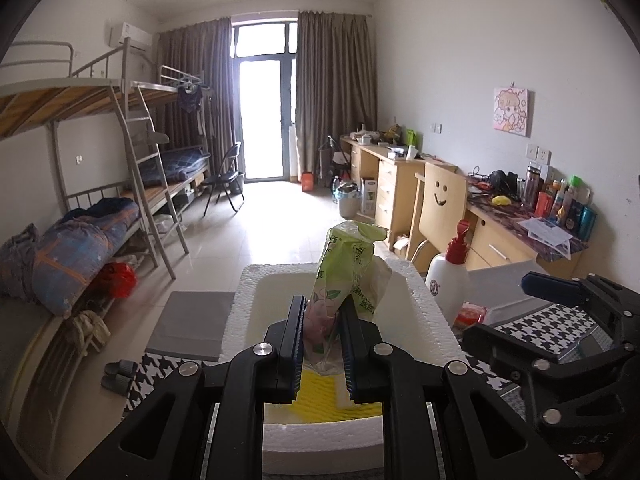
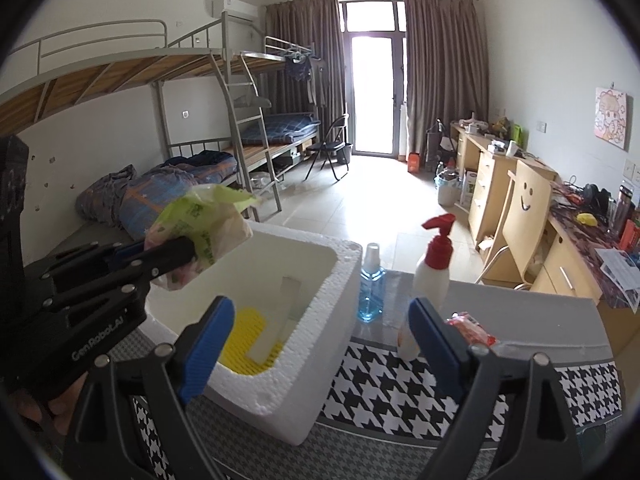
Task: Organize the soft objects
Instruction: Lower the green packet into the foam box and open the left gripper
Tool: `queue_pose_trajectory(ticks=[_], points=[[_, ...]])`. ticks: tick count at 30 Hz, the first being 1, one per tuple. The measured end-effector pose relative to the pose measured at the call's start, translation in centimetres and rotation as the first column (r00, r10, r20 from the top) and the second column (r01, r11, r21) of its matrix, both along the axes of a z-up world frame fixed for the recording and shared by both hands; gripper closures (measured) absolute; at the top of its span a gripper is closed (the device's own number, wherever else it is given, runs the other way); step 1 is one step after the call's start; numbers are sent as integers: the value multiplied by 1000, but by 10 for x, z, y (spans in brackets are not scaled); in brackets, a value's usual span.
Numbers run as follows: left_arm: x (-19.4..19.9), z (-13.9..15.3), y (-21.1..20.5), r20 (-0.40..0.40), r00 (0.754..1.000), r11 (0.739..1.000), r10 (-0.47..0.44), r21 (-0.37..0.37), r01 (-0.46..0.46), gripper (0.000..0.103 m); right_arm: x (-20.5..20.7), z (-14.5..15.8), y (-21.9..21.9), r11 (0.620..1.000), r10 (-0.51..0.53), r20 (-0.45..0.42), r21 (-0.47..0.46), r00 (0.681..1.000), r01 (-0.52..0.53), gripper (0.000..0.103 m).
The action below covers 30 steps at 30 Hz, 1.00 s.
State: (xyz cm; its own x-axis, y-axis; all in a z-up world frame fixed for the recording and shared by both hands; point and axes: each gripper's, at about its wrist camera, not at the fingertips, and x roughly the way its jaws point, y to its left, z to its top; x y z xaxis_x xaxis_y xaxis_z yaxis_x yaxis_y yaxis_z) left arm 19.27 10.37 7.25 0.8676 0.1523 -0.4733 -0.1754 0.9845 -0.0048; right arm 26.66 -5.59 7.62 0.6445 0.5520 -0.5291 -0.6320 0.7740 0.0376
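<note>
My left gripper [image 1: 322,316] is shut on a green and pink soft tissue pack [image 1: 348,268] and holds it above the open white foam box [image 1: 424,300]. In the right wrist view the same pack [image 2: 200,232] hangs in the left gripper [image 2: 182,252] over the box's [image 2: 320,280] left rim. A yellow mat [image 2: 244,332] lies on the box floor. My right gripper [image 2: 320,328] is open and empty, to the right of the box, above the houndstooth cloth [image 2: 392,384]. A red soft pack [image 2: 470,328] lies just beyond its right finger.
A white pump bottle with a red top [image 2: 434,272] and a blue spray bottle [image 2: 370,288] stand right of the box. A small white bottle [image 2: 406,340] stands nearer. A grey board [image 1: 192,320] lies left of the box. Desks and a chair [image 2: 524,216] line the right, bunk beds the left.
</note>
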Motion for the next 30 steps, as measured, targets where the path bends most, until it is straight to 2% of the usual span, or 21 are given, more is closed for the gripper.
queue_pose_trajectory(ticks=[7, 9, 12, 13, 14, 17, 20, 30], points=[[7, -3, -3, -17, 1000, 1000, -8, -9, 8, 84, -1, 1, -13, 1000, -26, 3, 10, 1000, 26, 11], [11, -6, 0, -24, 1000, 1000, 9, -18, -9, 80, -2, -1, -17, 999, -31, 3, 11, 1000, 31, 11], [15, -9, 1, -37, 999, 999, 12, -33, -13, 65, -3, -3, -23, 999, -46, 5, 7, 999, 46, 11], [15, -9, 1, -32, 999, 999, 13, -36, -14, 49, -3, -3, -25, 998, -55, 6, 7, 998, 55, 11], [15, -10, 0, -25, 1000, 999, 15, -34, -16, 29, -4, -4, -28, 998, -61, 7, 11, 998, 60, 11], [10, -8, 0, 15, 999, 998, 52, -21, -51, 7, -5, -5, -37, 997, -73, 8, 18, 997, 73, 11], [7, -9, 1, 21, 998, 998, 51, -29, -50, 1, -5, -5, -43, 996, -85, 3, 27, 996, 85, 11], [-6, -5, -7, 30, 998, 998, 60, -2, -60, 1, -10, -4, -48, 996, -80, 8, 39, 997, 79, 11]])
